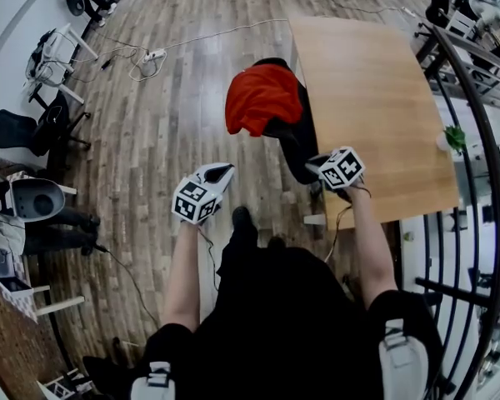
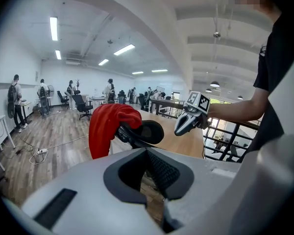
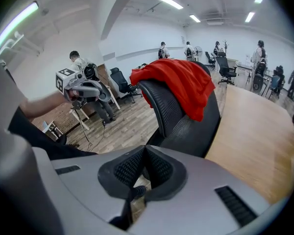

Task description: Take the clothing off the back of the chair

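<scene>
Both tools show in the head view: the left gripper (image 1: 222,172) and right gripper (image 1: 317,162) are held out ahead of the person. Each has its jaws pressed together and holds nothing. Farther off, roughly between them, the red garment (image 1: 262,97) lies draped over the top of the black chair (image 1: 298,144). The chair stands at the left edge of the table (image 1: 375,90). Neither tool is touching the cloth.

In the left gripper view the jaws meet with only floor behind them. The garment (image 2: 106,125) hangs left of centre above them, folded over the chair's (image 2: 146,133) top edge. The right gripper (image 2: 180,129) shows beyond, to the right.

In the right gripper view the jaws are likewise closed and empty. The chair back (image 3: 179,119) rises just ahead, with the garment (image 3: 179,81) spilling over its top and down the right side. The left gripper (image 3: 104,95) is off to the left.

I judge this to be the approach, with no grasp begun. The next move calls for opening the jaws, reaching up to the crest of the back, and pinching a thick fold of cloth. The garment then has to be lifted clear of the top edge, not dragged sideways, since it could snag there.
</scene>
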### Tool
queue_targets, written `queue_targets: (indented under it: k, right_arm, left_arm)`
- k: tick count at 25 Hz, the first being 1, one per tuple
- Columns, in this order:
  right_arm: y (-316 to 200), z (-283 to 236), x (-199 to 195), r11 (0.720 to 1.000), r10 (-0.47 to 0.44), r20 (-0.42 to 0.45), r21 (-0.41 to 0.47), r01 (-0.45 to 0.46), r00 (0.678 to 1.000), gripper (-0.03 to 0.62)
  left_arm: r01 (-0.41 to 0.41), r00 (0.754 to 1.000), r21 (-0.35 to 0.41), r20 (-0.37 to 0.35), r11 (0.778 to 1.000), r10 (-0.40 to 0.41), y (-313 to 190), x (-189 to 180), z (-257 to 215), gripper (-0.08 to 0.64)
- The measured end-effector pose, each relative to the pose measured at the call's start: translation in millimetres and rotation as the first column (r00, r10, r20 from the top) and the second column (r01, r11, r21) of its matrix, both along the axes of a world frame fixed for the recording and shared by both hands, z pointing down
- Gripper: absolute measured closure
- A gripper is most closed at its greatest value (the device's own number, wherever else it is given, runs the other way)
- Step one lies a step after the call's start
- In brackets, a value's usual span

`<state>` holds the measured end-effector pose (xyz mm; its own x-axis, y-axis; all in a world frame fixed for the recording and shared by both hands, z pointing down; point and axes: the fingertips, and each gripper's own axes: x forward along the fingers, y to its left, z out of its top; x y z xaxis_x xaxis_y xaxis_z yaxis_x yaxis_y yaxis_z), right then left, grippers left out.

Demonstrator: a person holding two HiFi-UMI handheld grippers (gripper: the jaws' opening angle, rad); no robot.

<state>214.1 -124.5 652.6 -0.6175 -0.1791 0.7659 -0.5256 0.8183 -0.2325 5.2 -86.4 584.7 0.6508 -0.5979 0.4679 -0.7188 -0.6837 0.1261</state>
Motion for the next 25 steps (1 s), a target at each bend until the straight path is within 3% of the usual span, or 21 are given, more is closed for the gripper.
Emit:
queue_targets:
  k: [12, 18, 21, 25]
  right_arm:
    - [-54, -14, -13, 0.997, 0.076, 0.041, 0.000, -0.076, 0.996, 0.588]
    - [-100, -13, -30, 0.995, 0.102, 0.026, -0.001, -0.102, 0.994, 0.488]
    - [-127, -14, -35, 0.990, 0.136, 0.039, 0.024, -0.137, 0.990, 0.374]
    - [-155, -16, -43, 0.983, 0.174, 0.037, 0.052, -0.176, 0.984, 0.247]
  left_arm:
    - [-0.068, 0.996, 0.027, -0.061, 0.997, 0.070, -76, -19, -6, 0.557]
    - [-0.114, 0.991, 0.023, -0.066, 0.993, 0.115, -124, -38, -1, 0.557]
    - [-0.122, 0.991, 0.037, -0.059, 0.992, 0.124, -152, -45, 2, 0.543]
    - [-0.156, 0.986, 0.041, -0.047, 0.987, 0.158, -181, -53, 7, 0.404]
